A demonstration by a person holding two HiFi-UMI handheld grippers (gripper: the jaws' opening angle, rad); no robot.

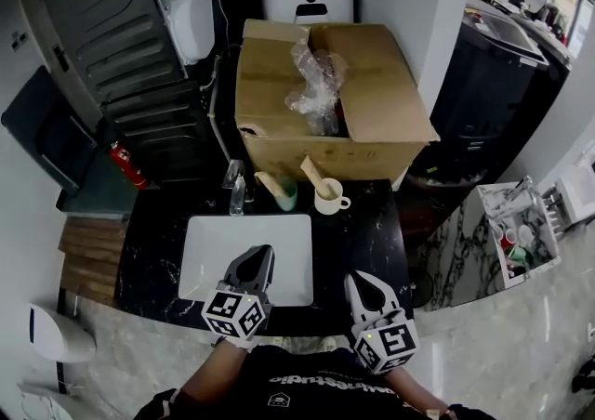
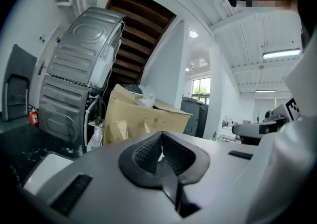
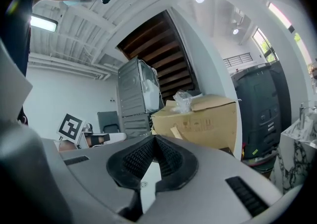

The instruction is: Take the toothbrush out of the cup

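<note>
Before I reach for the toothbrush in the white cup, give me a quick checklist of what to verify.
1. Left hand-held gripper empty: ok, shut on nothing.
2. Right hand-held gripper empty: ok, shut on nothing.
3. Jaws opened for a grasp: not ok, both shut.
4. White cup upright on the counter: ok.
5. Toothbrush sticking out above its rim: ok, leaning left.

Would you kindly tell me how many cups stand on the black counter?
2: a green cup behind the white sink's far edge, and a white cup just right of it. None seems hidden.
</note>
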